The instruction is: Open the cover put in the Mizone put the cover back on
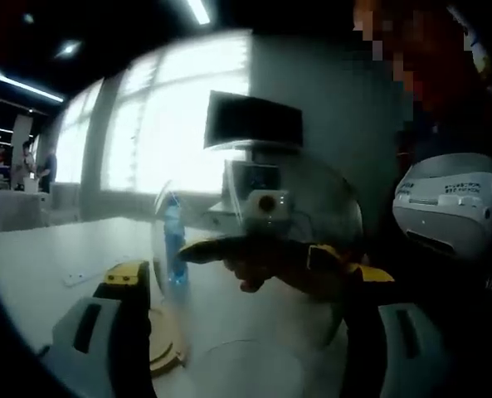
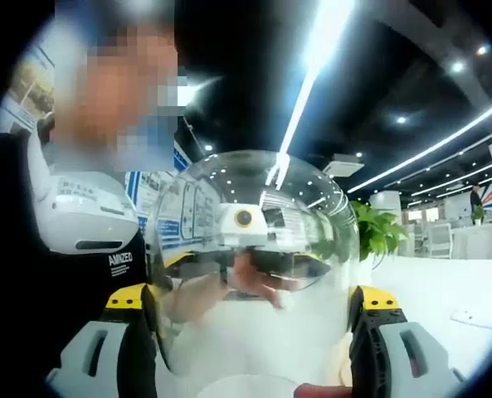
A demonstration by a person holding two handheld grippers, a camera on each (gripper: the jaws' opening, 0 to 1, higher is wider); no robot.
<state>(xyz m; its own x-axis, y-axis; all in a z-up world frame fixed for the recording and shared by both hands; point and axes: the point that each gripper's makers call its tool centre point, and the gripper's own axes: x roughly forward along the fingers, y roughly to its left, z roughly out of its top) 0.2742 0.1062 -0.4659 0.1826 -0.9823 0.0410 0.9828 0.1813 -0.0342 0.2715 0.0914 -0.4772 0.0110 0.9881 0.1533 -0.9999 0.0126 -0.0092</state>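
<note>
I have both grippers raised above the white surface [image 1: 55,249], facing each other across the clear dome cover [image 1: 262,274]. In the left gripper view my left gripper [image 1: 254,332] has its jaws spread wide, the dome sitting between them and against both; through the plastic the right gripper [image 1: 262,249] reaches in from the far side. In the right gripper view its jaws also bracket the dome, wide apart and touching its sides. The dome's rounded crown points up. The blue Mizone bottle [image 1: 173,245] stands upright on the surface behind the cover, beside a round wooden base [image 1: 167,352].
</note>
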